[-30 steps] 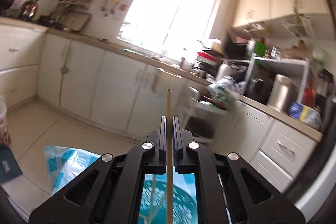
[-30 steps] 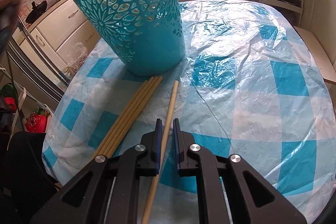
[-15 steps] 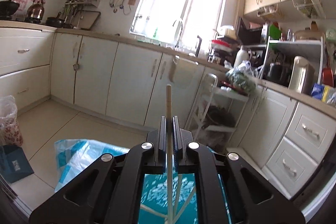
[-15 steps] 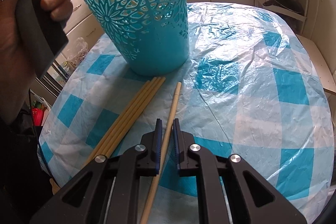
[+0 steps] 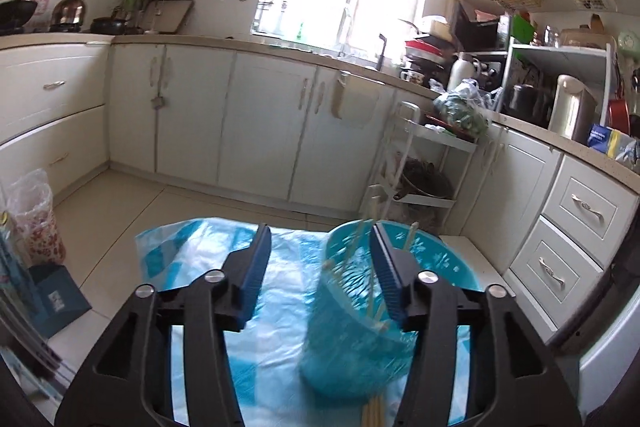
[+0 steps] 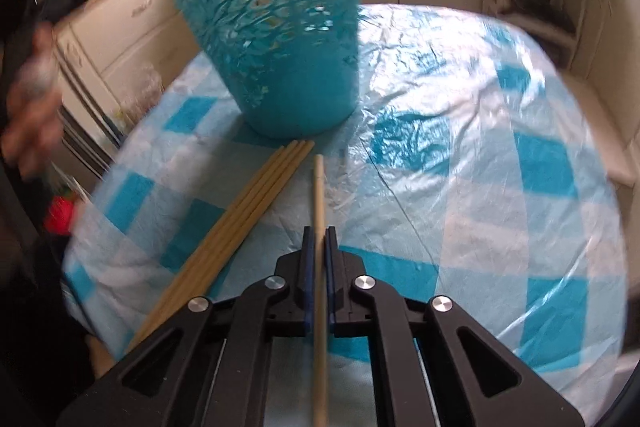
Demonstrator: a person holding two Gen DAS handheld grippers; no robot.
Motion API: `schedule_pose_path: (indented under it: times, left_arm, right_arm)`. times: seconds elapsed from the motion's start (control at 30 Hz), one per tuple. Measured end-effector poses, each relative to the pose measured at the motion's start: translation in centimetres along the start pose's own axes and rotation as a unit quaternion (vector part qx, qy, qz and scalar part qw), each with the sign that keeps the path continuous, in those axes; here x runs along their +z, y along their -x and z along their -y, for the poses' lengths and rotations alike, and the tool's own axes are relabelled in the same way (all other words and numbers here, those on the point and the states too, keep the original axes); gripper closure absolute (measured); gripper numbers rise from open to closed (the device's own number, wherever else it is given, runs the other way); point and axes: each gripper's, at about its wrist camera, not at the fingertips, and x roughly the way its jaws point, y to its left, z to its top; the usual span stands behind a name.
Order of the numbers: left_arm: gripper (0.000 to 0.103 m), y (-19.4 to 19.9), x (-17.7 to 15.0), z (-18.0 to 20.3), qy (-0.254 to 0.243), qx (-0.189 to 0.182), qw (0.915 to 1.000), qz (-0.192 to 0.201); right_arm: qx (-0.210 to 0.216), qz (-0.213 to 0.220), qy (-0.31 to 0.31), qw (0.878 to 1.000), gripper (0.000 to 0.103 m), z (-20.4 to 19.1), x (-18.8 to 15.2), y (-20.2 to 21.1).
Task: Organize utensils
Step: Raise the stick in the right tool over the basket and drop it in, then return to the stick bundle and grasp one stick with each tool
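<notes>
Teal basket (image 6: pixel 276 27) (cut-out flower pattern), blue-and-white checked tablecloth (image 6: pixel 500 187), tan chopsticks (image 6: pixel 236 227).

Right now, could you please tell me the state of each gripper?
Left gripper: open, holding nothing.
Right gripper: closed on a chopstick.

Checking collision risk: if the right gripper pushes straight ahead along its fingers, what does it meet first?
Probably the teal basket. The right gripper, shut on one chopstick, points at the basket's base; the stick's tip would likely touch first, though depth is unclear.

Home kitchen: white cabinets (image 5: pixel 264 119), kettle (image 5: pixel 72 7), cluttered counter (image 5: pixel 532 131).
</notes>
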Motion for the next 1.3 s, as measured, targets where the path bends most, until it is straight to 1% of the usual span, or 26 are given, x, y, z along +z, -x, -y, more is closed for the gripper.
schedule_pose_path:
  times: [0.07, 0.1, 0.13, 0.17, 0.2, 0.27, 0.3, 0.37, 0.43, 0.47, 0.5, 0.53, 0.57, 0.63, 0.67, 0.7, 0.73, 0.8, 0.87, 1.0, 1.1, 1.2, 1.3]
  left_arm:
    - [0.047, 0.4, -0.7, -1.3, 0.013, 0.007, 0.9999, -0.007]
    - [0.047, 0.4, -1.0, -1.9, 0.02, 0.011, 0.9996, -0.014]
    - [0.047, 0.3, -1.3, -2.5, 0.028, 0.015, 0.9992, -0.022]
    - [0.047, 0.1, -1.4, -3.2, 0.039, 0.019, 0.9986, -0.031]
    - [0.047, 0.1, -1.4, -3.7, 0.048, 0.02, 0.9981, -0.034]
    - [0.047, 0.5, -1.2, -4.2, 0.055, 0.021, 0.9979, -0.027]
    - [0.047, 0.7, -1.1, -4.4, 0.057, 0.021, 0.9979, -0.023]
    - [0.045, 1.0, -1.0, -4.5, 0.058, 0.02, 0.998, -0.016]
    - [0.045, 1.2, -1.2, -4.6, 0.06, 0.02, 0.9979, -0.015]
    - [0.045, 1.2, -1.2, -4.7, 0.061, 0.02, 0.9978, -0.016]
    - [0.044, 1.2, -1.4, -4.8, 0.062, 0.021, 0.9977, -0.018]
    - [0.044, 1.1, -1.4, -4.9, 0.063, 0.022, 0.9976, -0.019]
    - [0.044, 1.0, -1.3, -4.9, 0.064, 0.023, 0.9975, -0.019]
    - [0.043, 0.9, -1.1, -5.0, 0.066, 0.026, 0.9974, -0.017]
    - [0.043, 0.9, -1.1, -5.2, 0.068, 0.028, 0.9972, -0.016]
    - [0.042, 0.9, -1.1, -5.3, 0.07, 0.029, 0.997, -0.014]
    - [0.042, 0.9, -1.0, -5.4, 0.071, 0.03, 0.9969, -0.014]
    - [0.041, 0.8, -1.0, -5.6, 0.073, 0.03, 0.9967, -0.014]
    - [0.041, 0.8, -0.9, -5.7, 0.074, 0.03, 0.9967, -0.014]
    - [0.039, 1.0, -0.7, -5.7, 0.076, 0.027, 0.9966, -0.011]
    - [0.038, 1.0, -0.8, -5.7, 0.076, 0.028, 0.9966, -0.013]
    - [0.038, 0.8, -1.0, -5.6, 0.072, 0.033, 0.9967, -0.016]
    - [0.038, 0.7, -1.3, -5.9, 0.073, 0.04, 0.9963, -0.021]
  right_arm:
    - [0.04, 0.021, -0.04, 0.998, 0.097, 1.0, 0.3, 1.6]
    - [0.068, 0.038, -0.06, 0.995, 0.097, 1.4, 0.5, 2.9]
    - [0.084, 0.05, -0.069, 0.993, 0.097, 1.5, 0.6, 3.8]
    - [0.111, 0.069, -0.082, 0.988, 0.097, 1.6, 0.9, 5.2]
    - [0.126, 0.081, -0.088, 0.985, 0.097, 1.6, 1.1, 6.0]
    - [0.163, 0.126, -0.096, 0.974, 0.097, 1.3, 2.3, 8.9]
    - [0.173, 0.14, -0.097, 0.97, 0.097, 1.1, 2.9, 9.7]
    - [0.192, 0.193, -0.083, 0.959, 0.097, -0.1, 5.5, 11.9]
    - [0.198, 0.241, -0.063, 0.948, 0.097, -1.5, 8.3, 13.1]
    - [0.195, 0.265, -0.052, 0.943, 0.097, -2.4, 10.1, 13.5]
    - [0.189, 0.283, -0.047, 0.939, 0.097, -2.9, 11.1, 13.7]
    - [0.179, 0.31, -0.041, 0.933, 0.097, -3.7, 12.7, 13.6]
    - [0.17, 0.327, -0.04, 0.929, 0.097, -4.2, 14.0, 13.1]
    - [0.142, 0.353, -0.043, 0.924, 0.097, -4.6, 16.0, 11.8]
    - [0.118, 0.364, -0.04, 0.923, 0.097, -4.9, 17.1, 10.7]
    - [0.093, 0.371, -0.039, 0.923, 0.097, -5.0, 17.8, 9.5]
    - [0.081, 0.37, -0.04, 0.925, 0.097, -4.8, 18.2, 8.8]
    - [0.055, 0.353, -0.043, 0.933, 0.097, -4.7, 18.8, 6.4]
    - [0.042, 0.335, -0.042, 0.94, 0.097, -4.3, 18.4, 5.1]
    - [0.024, 0.313, -0.034, 0.949, 0.096, -3.7, 16.4, 3.7]
    - [0.026, 0.296, -0.032, 0.954, 0.096, -4.4, 15.2, 3.7]
    - [0.024, 0.278, -0.02, 0.96, 0.092, -4.9, 14.0, 4.6]
    - [0.022, 0.284, 0.001, 0.958, 0.088, -5.9, 10.1, 7.9]
